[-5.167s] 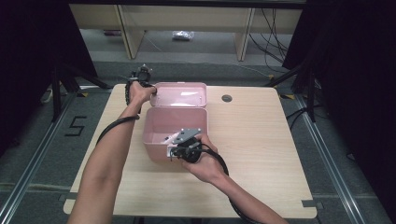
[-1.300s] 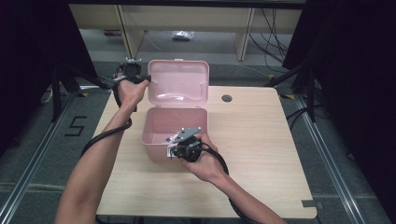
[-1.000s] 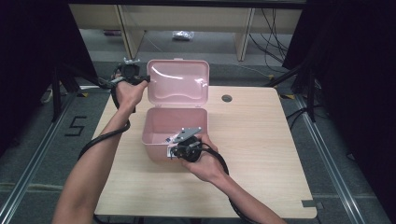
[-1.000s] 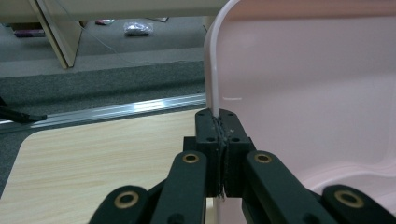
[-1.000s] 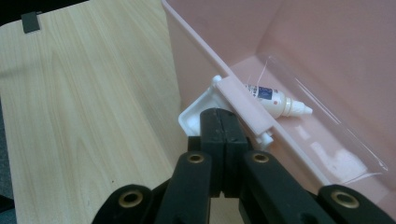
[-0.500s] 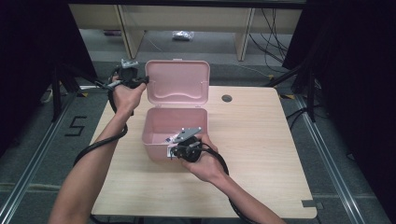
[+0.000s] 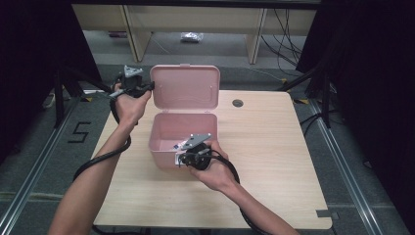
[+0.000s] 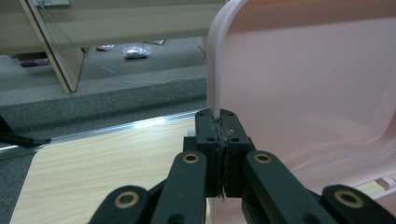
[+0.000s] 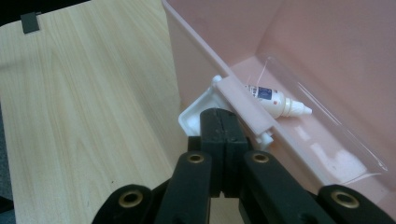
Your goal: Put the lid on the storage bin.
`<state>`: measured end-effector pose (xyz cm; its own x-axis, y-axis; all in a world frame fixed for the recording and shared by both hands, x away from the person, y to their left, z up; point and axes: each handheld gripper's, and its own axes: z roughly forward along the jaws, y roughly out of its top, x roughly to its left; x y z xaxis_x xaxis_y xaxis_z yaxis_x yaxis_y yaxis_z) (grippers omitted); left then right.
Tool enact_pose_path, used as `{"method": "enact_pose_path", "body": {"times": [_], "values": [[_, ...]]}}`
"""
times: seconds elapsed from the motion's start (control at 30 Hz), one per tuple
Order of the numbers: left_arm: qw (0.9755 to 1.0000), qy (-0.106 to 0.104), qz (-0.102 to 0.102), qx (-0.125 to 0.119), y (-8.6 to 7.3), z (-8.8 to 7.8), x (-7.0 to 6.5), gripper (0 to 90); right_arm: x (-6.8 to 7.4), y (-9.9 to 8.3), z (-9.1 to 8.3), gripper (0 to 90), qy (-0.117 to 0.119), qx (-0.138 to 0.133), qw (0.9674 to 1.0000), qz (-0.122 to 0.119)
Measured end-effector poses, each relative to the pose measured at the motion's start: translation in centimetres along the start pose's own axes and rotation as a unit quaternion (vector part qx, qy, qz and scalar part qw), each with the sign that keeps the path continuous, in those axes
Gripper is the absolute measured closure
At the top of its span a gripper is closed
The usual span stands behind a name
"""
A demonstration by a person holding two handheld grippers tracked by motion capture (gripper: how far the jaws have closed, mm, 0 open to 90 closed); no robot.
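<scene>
Nearest the person, the right gripper [image 7: 182, 155] sits at the front wall of the pink storage box [image 7: 166, 152], its jaws pressed together on the white latch [image 9: 201, 112] that hangs at the box's front rim; in the right gripper view the jaws meet with no gap right at that latch, so it seems to be holding the box steady. Just past the rim, on the box floor, lies a small white dropper bottle [image 9: 275, 101], on its side with its long axis running along the front wall and its tip pointing away from the latch. The box stands near the middle of the wooden table [image 7: 274, 147]. Farther back, the hinged lid [image 7: 185, 90] stands upright, roughly vertical at the rear of the box. The left gripper [image 7: 147, 87] pinches the lid's left edge, its jaws closed on the thin plastic rim, as the left gripper view shows close up. The lid lies to the right of that gripper, hinged along its bottom edge, so any further opening means swinging its top edge away from the person; the left hand is the one placed for that, while the right is nearer the bottle.
</scene>
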<state>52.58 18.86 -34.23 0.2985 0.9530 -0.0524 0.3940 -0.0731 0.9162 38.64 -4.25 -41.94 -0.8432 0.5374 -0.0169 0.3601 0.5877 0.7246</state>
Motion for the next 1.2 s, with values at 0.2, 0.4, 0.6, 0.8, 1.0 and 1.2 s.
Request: {"method": "enact_pose_path", "body": {"times": [0.2,0.4,0.6,0.8,1.0,1.2], "values": [[0.9999,0.001,0.009,-0.008,-0.4,-0.6,-0.2,88.2,0.0,0.0,0.0,90.0,0.001,0.000,1.0000,0.000],[0.9997,0.000,0.015,-0.020,-0.9,-1.2,-0.3,88.2,0.1,0.0,0.0,90.0,0.002,0.001,1.0000,0.008],[0.9991,0.001,0.024,-0.034,-1.5,-1.8,-0.5,88.2,0.0,0.0,0.0,90.0,0.000,-0.001,1.0000,0.001],[0.9983,0.001,0.031,-0.049,-2.2,-2.3,-0.7,88.1,0.0,0.0,0.0,90.0,0.000,0.001,1.0000,-0.001],[0.9976,0.000,0.038,-0.058,-2.7,-2.8,-0.8,87.9,0.0,0.0,0.0,90.0,0.001,0.000,1.0000,-0.002],[0.9968,0.000,0.045,-0.066,-3.2,-3.3,-0.9,87.7,0.0,0.0,0.0,90.0,0.002,0.000,1.0000,-0.003]]}}
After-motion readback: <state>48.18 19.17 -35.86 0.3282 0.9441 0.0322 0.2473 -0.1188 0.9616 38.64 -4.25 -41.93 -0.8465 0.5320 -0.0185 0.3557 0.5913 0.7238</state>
